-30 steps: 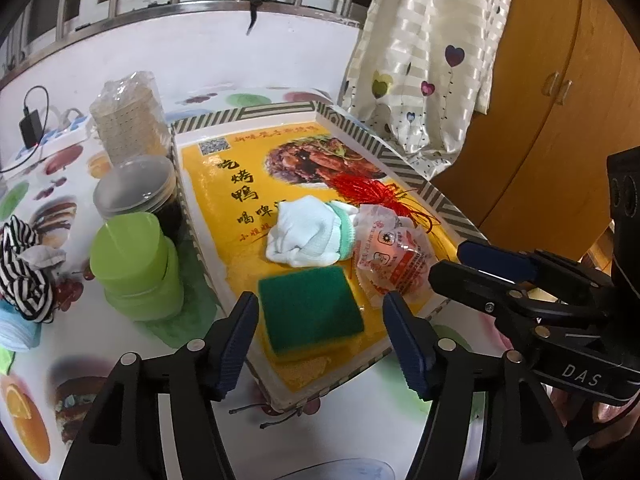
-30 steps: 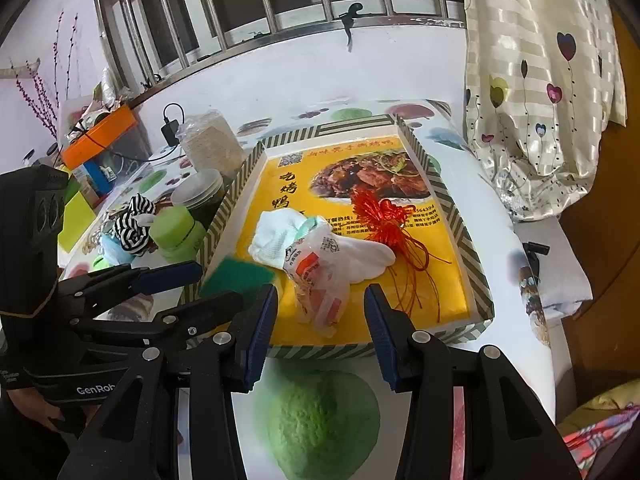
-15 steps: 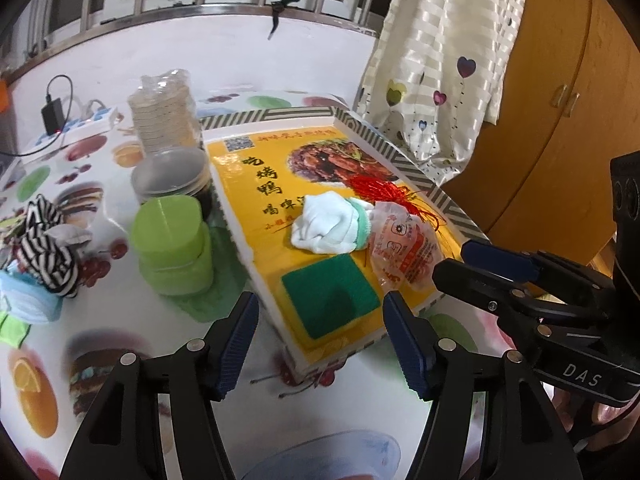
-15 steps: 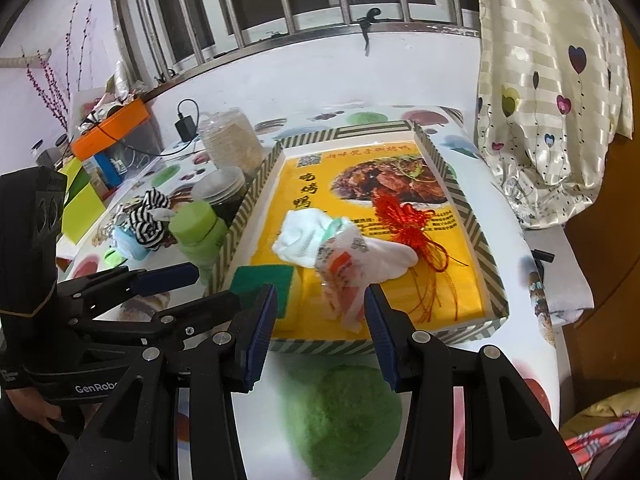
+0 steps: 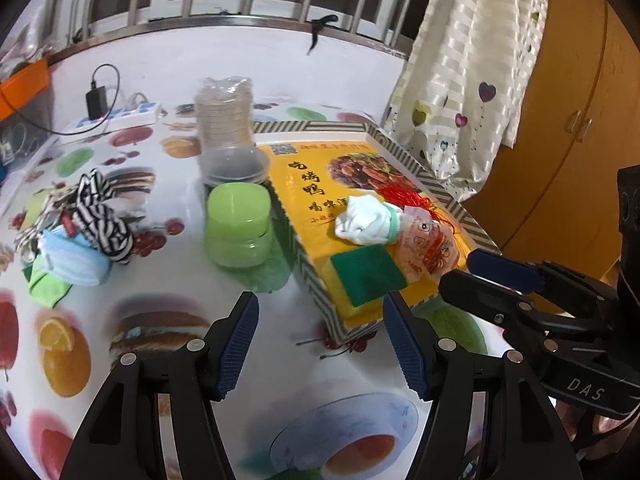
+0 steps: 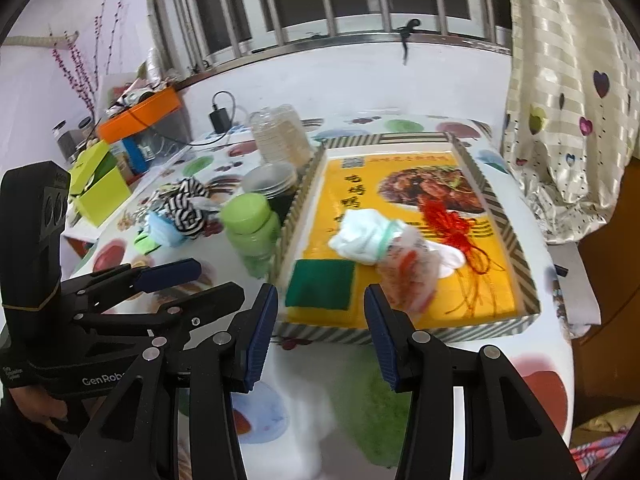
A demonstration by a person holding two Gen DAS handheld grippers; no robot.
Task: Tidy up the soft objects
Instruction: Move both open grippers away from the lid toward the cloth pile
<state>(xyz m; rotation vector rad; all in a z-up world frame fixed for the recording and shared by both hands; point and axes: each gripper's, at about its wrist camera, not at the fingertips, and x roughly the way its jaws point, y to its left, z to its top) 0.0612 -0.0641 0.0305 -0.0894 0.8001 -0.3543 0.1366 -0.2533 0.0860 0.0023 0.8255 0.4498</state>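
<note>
A yellow tray [image 5: 316,292] [image 6: 496,200] holds a green sponge [image 5: 366,276] [image 6: 321,285], a white sock [image 5: 362,220] [image 6: 360,236], a crinkly printed bag [image 5: 426,244] [image 6: 408,276] and a red tassel knot [image 6: 452,226]. Left of it lie a striped cloth [image 5: 100,216] [image 6: 186,210], a blue face mask [image 5: 74,258] and a green cloth [image 5: 48,286]. My left gripper [image 5: 320,344] is open and empty above the table, in front of the tray's near left corner. My right gripper [image 6: 320,330] is open and empty at the tray's near edge.
A green jar [image 5: 238,226] [image 6: 250,226], stacked clear lids [image 5: 236,166] and a bagged cup stack [image 5: 226,110] stand beside the tray's left wall. A power strip with charger [image 5: 116,116] lies at the back. A curtain [image 5: 472,80] hangs to the right.
Both grippers have pulled back from the tray and stayed open. The left view has swung left, so the striped cloth, mask and more of the table now show.
</note>
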